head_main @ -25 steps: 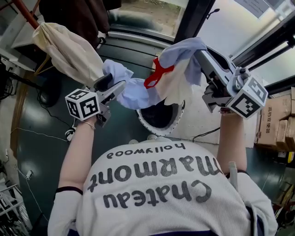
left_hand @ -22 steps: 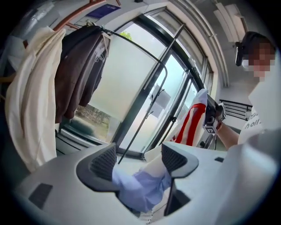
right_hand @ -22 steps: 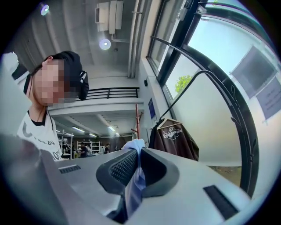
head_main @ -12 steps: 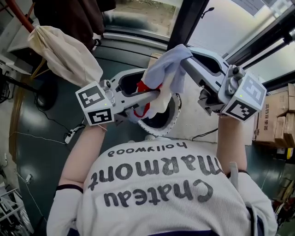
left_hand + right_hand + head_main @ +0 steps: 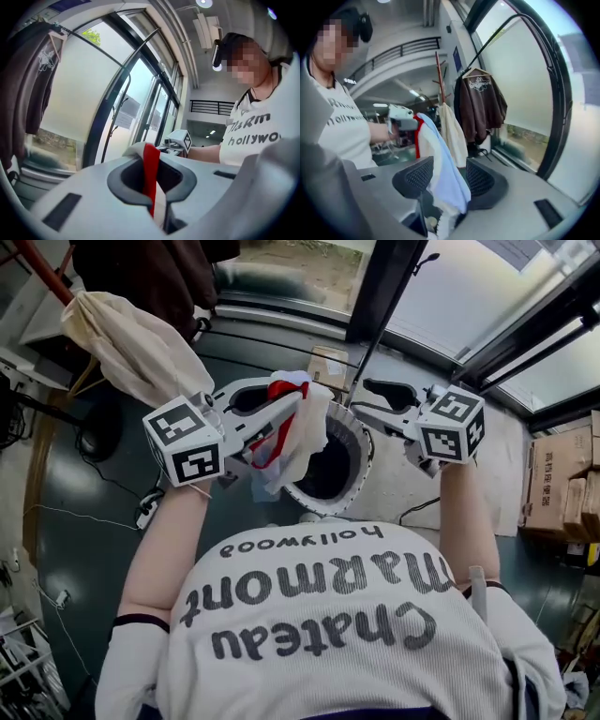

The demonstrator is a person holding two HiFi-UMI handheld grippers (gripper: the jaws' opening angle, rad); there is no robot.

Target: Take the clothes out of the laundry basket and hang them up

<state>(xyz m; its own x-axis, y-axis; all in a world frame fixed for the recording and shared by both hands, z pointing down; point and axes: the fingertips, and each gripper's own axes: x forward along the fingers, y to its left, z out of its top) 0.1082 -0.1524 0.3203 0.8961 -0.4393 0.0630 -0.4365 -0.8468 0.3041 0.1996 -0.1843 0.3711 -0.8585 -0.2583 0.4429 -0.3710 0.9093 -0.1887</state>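
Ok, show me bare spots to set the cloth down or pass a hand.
Free: dark floor left of the basket, below the hung cream garment; pale floor between basket and boxes. Crowded: above the basket, where the left gripper, its cloth and the right gripper meet.

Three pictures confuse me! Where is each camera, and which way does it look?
Head view: worn on the head, looking down at the laundry basket; shows white shirt, forearms, left gripper, right gripper.
Left gripper view: on the left gripper, facing the windows; its jaws, just closed, pinch the garment.
Right gripper view: on the right gripper, facing the brown jacket; its jaws, just opened, frame the garment without pressing it.
Shared: both gripper views show the garment and shirt.
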